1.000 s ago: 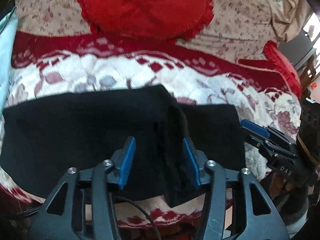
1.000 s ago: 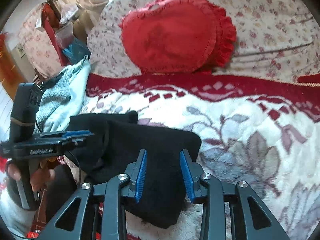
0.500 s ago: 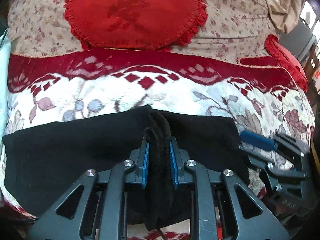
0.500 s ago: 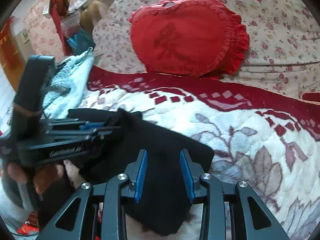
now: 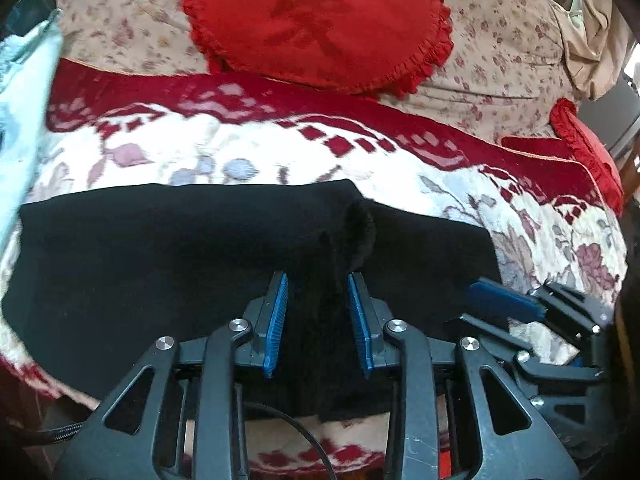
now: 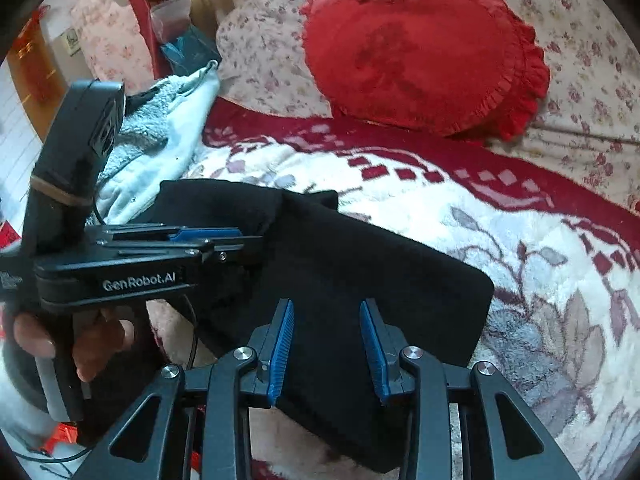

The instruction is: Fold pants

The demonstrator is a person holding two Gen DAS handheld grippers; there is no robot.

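Black pants lie flat with one raised ridge between the parted left tongs; right tongs parted.

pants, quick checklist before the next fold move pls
1. left gripper let go: ok, jaws apart, straddling the fabric.
2. right gripper free: ok, open above the pants.
3. Pants lying flat: not ok, a bunched ridge stands up between the left pads.
4. Grippers apart from each other: ok.
5. red cushion off the pants: ok.
6. Layers underneath aligned: cannot tell.
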